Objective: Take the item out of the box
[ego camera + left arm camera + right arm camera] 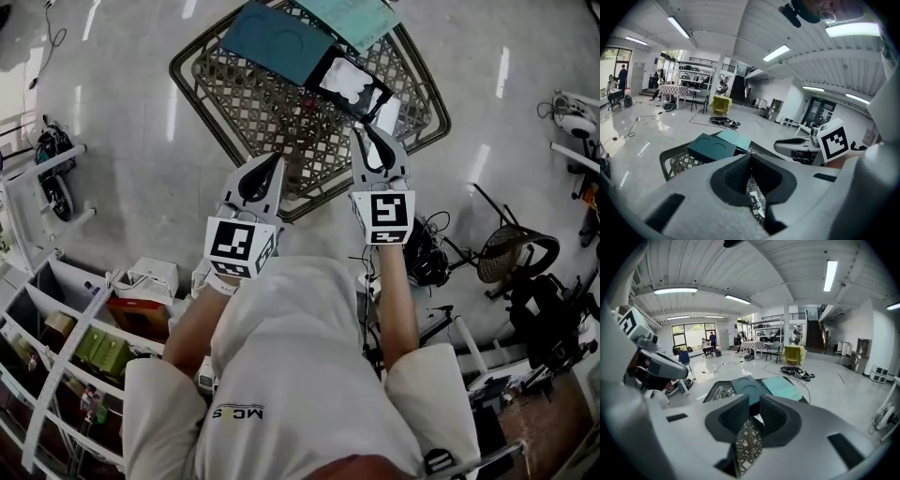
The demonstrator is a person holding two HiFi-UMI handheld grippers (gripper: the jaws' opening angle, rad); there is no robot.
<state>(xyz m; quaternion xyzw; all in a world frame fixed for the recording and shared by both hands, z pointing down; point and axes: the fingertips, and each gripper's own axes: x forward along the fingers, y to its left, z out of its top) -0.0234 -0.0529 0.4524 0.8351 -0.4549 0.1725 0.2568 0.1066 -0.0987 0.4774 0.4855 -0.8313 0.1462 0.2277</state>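
Observation:
A dark teal box point(277, 39) lies on a metal lattice table point(244, 103), with a lighter teal lid point(352, 19) beside it. Next to the box sits a black tray point(370, 101) holding a white item point(345, 82). My right gripper point(372, 131) hovers just short of the tray. Its jaws stand a little apart, with nothing between them. My left gripper point(275, 159) is shut and empty over the near part of the lattice. The box point(749, 389) and lid point(782, 387) show beyond the right gripper point(753, 405). The box point(712, 149) lies left of the left gripper point(750, 155).
Shelving with boxes point(56, 356) stands at the lower left, and a white frame with a wheel point(52, 169) stands at the left. A round stool point(511, 253) and cables lie at the right. People sit at a far table point(670, 89).

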